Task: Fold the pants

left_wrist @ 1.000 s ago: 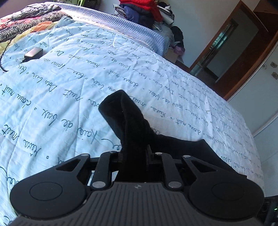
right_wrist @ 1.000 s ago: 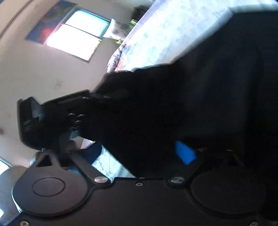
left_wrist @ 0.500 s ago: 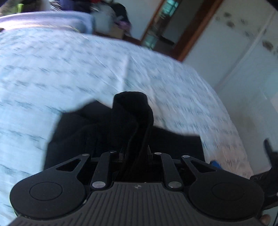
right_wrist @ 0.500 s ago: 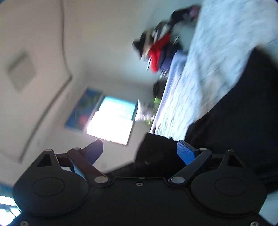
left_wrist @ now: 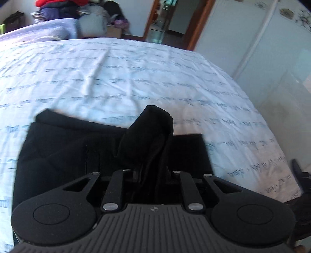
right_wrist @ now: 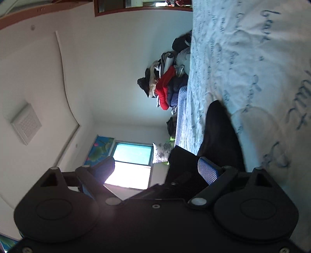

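Black pants (left_wrist: pixel 64 148) lie folded on the pale blue bed sheet (left_wrist: pixel 120 74). My left gripper (left_wrist: pixel 149 173) is shut on a bunched fold of the pants, which sticks up between its fingers just above the flat part. In the right wrist view the camera is rolled sideways; my right gripper (right_wrist: pixel 157 167) is open and empty, its blue-padded fingers (right_wrist: pixel 208 171) wide apart, beside the pants (right_wrist: pixel 219 136) and the left gripper's body.
A pile of clothes (left_wrist: pixel 64 7) sits beyond the bed's far edge, also in the right wrist view (right_wrist: pixel 165 87). A doorway (left_wrist: pixel 171 17) and white wardrobe (left_wrist: pixel 272 48) stand to the right. The bed's edge drops off at right.
My right gripper has let go of the pants and opened, pulling away. My left gripper has carried its fold across over the rest of the pants, which now lie folded beneath it.
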Demonstrator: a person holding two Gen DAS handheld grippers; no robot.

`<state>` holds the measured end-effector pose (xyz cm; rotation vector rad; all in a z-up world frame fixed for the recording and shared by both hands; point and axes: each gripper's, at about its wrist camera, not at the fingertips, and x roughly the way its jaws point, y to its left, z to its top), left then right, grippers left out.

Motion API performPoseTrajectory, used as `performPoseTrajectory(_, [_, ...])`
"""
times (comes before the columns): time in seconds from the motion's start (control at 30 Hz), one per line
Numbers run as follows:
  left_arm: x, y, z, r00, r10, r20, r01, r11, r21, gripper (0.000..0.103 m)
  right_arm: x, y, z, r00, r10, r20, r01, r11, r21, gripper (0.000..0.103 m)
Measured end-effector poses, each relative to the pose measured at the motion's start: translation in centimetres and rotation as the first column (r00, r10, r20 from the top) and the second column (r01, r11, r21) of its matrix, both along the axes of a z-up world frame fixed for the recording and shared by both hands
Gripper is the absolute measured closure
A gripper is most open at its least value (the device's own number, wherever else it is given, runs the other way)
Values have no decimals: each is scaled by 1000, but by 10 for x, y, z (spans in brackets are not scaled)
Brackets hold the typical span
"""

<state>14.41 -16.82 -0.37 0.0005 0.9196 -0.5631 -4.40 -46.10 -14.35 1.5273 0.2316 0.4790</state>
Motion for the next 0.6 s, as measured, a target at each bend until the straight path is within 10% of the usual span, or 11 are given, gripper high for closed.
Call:
performPoseTrajectory(0.2, [-5,-28,-20,998,-67,-12,68,998,17,73,-22,-10,-21,998,-17,66,13,998,61,10])
performPoseTrajectory(0.33, [1,-16,-19,989,-123,-85,107,980,-169,28,-23,-9,-21,997,-20,77,16,999,52,10])
performPoseTrajectory(0.6, [-15,61,21,999,3,34,6,963,-270,20,-23,-9,-13,999,-5,51,4,1000,24,10])
